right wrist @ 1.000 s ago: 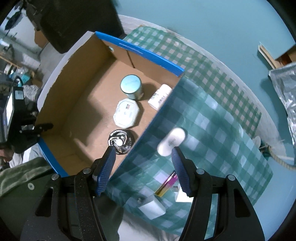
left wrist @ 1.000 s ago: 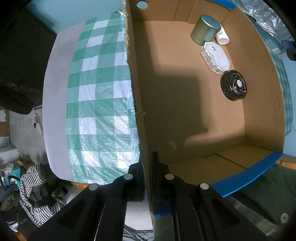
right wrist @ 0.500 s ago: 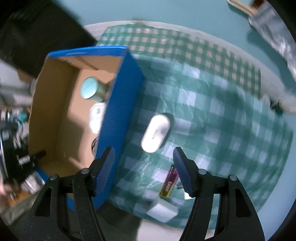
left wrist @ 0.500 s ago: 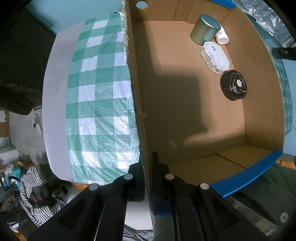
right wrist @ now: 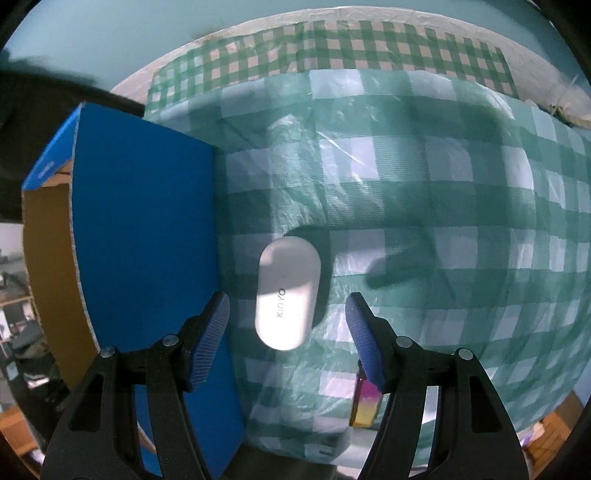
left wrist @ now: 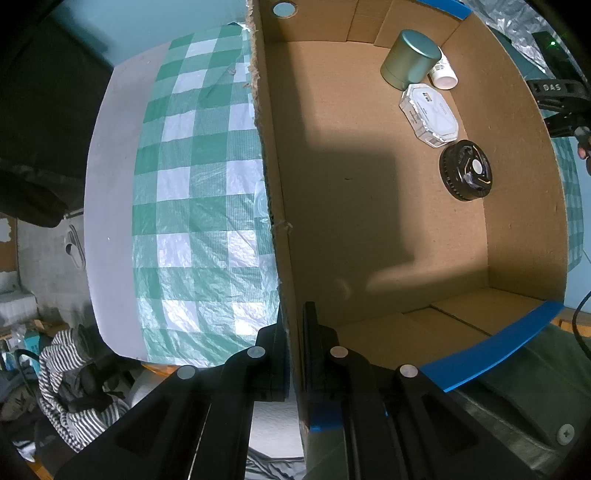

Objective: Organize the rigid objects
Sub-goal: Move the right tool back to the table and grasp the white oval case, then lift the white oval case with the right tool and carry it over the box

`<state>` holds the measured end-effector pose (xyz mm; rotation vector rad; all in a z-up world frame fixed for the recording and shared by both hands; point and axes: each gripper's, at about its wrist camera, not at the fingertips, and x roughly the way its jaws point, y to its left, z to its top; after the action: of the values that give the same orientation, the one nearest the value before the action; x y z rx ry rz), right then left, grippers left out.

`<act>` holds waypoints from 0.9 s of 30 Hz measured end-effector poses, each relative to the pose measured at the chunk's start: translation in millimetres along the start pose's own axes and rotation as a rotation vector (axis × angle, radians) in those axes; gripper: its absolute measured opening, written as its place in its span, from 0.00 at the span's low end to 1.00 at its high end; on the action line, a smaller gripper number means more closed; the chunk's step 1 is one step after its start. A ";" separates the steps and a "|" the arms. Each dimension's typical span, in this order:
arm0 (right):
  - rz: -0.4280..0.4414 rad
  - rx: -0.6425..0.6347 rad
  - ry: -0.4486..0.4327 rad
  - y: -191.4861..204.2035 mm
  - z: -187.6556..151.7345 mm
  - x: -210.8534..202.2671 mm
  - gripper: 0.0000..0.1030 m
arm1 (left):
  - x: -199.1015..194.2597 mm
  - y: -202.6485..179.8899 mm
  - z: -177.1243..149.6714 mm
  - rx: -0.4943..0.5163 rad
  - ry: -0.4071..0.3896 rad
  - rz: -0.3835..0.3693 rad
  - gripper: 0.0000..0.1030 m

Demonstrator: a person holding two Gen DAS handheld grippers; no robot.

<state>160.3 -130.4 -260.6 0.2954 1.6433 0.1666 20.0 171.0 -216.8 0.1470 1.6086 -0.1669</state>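
Note:
An open cardboard box [left wrist: 280, 206] with a blue outside stands on the green checked cloth. My left gripper [left wrist: 293, 332] is shut on its near wall. Inside at the far right lie a grey-green tin [left wrist: 410, 61], a white bottle [left wrist: 443, 74], a white octagonal case [left wrist: 430, 112] and a black round part [left wrist: 467, 170]. In the right wrist view my right gripper [right wrist: 288, 323] is open just above a white oval case marked KINYO [right wrist: 288, 291], which lies on the cloth beside the box's blue wall [right wrist: 144, 251], between the fingers.
A pink-and-yellow lighter [right wrist: 365, 404] and a white block [right wrist: 328, 439] lie on the cloth below the right gripper. The table edge [left wrist: 107, 184] runs along the left, with striped clothing [left wrist: 70, 384] on the floor below. Crinkled silver sheet [left wrist: 517, 22] lies beyond the box.
My right gripper has swung from above the box to down over the white oval case, which now sits between its open fingers. The left gripper and box have not moved.

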 end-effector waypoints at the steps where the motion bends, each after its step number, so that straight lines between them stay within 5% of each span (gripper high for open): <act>1: -0.016 -0.009 0.001 2.5 0.3 1.9 0.65 | 0.2 0.5 -0.1 0.000 -0.001 -0.001 0.05; 5: -0.042 -0.023 -0.002 8.4 0.9 8.8 0.62 | 0.4 0.8 0.1 -0.001 -0.001 -0.002 0.05; 12: -0.103 -0.111 0.005 21.7 -2.5 15.4 0.39 | 0.5 0.6 0.6 -0.001 -0.001 -0.004 0.05; 19: -0.227 -0.274 0.029 34.3 -6.4 17.2 0.36 | 1.5 0.7 0.8 -0.001 0.001 -0.006 0.06; 27: -0.225 -0.281 -0.001 34.3 -11.1 23.7 0.36 | 2.9 0.2 -0.5 0.000 0.003 -0.005 0.06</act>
<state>150.7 -90.0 -272.5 -0.1026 1.6152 0.2235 19.4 171.3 -219.7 0.1432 1.6117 -0.1709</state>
